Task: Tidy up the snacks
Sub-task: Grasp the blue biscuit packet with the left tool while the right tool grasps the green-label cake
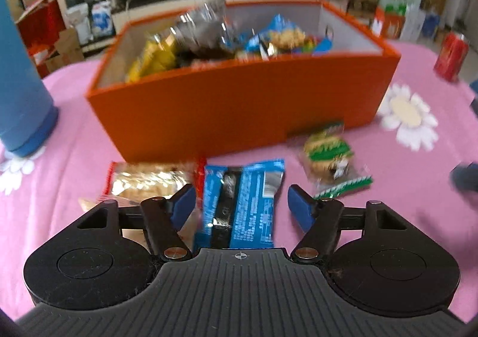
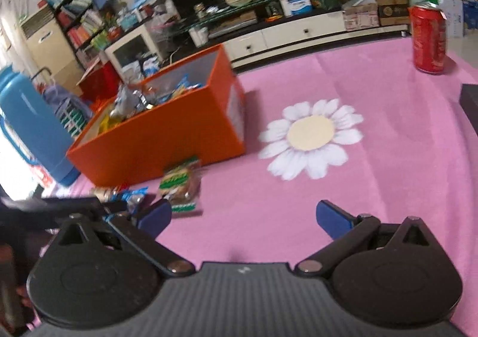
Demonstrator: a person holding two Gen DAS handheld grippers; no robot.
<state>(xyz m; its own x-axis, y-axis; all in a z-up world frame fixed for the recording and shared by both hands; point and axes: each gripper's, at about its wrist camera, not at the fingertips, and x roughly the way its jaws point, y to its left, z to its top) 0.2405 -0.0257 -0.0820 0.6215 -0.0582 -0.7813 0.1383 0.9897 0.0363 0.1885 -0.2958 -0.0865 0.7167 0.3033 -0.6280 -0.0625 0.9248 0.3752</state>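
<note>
An orange box (image 1: 239, 104) on the pink tablecloth holds several snack packets (image 1: 209, 38). In front of it lie a blue snack packet (image 1: 242, 202), a red-edged cracker packet (image 1: 146, 178) to its left and a green-and-white packet (image 1: 331, 158) to its right. My left gripper (image 1: 240, 204) is open, its blue fingers on either side of the blue packet. My right gripper (image 2: 243, 217) is open and empty over bare cloth, to the right of the green packet (image 2: 179, 184). The box also shows in the right wrist view (image 2: 161, 140).
A tall blue flask (image 1: 21, 92) stands left of the box. A red can (image 2: 428, 38) stands at the far right of the table. A dark object (image 2: 469, 101) lies at the right edge. A daisy print (image 2: 310, 140) marks the cloth.
</note>
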